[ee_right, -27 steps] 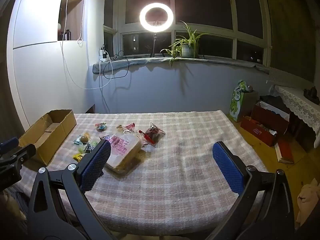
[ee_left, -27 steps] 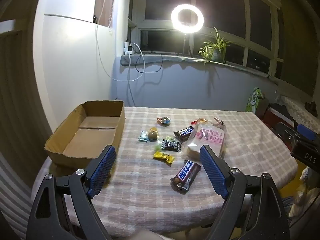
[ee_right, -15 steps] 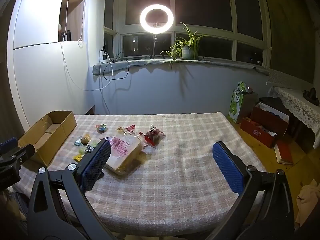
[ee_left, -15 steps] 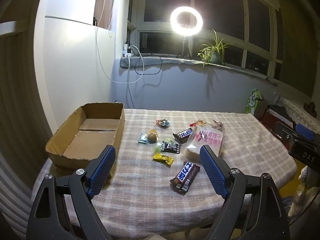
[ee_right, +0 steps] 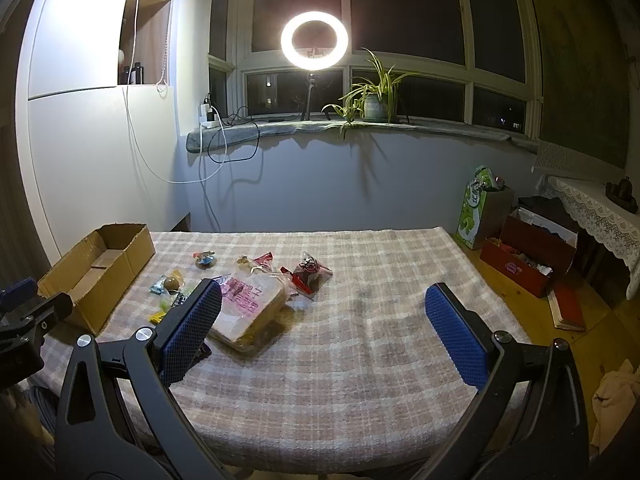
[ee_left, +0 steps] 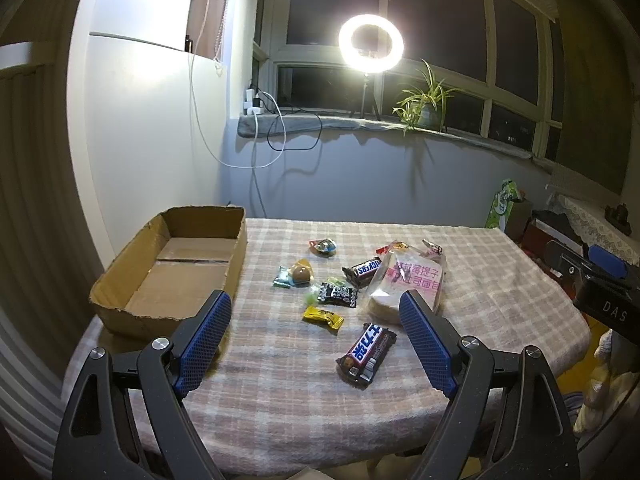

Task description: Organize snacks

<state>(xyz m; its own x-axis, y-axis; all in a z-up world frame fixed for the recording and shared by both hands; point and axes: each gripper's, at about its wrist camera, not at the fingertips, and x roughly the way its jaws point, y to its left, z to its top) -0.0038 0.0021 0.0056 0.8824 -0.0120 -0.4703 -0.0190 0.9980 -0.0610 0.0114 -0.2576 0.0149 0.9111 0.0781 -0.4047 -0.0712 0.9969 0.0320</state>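
Note:
Snacks lie loose on a checked tablecloth (ee_left: 280, 400). A Snickers bar (ee_left: 367, 351) lies nearest, a yellow candy (ee_left: 323, 317) left of it, a black packet (ee_left: 338, 295), a second Snickers (ee_left: 362, 270) and a bag of sliced bread (ee_left: 408, 284) behind. An empty cardboard box (ee_left: 176, 268) stands at the left. My left gripper (ee_left: 316, 340) is open, empty, hovering above the near table edge. My right gripper (ee_right: 324, 328) is open and empty over the table's right half; the bread (ee_right: 250, 304) and a red packet (ee_right: 310, 274) lie ahead left.
A wall and window sill with a ring light (ee_left: 370, 42) and a plant (ee_right: 374, 98) stand behind the table. Boxes and a green bag (ee_right: 478, 212) sit on the floor at the right. The other gripper shows at the right edge (ee_left: 600, 280).
Both grippers have drawn back and risen slightly, so the table looks a little farther off. Nothing on the table has moved.

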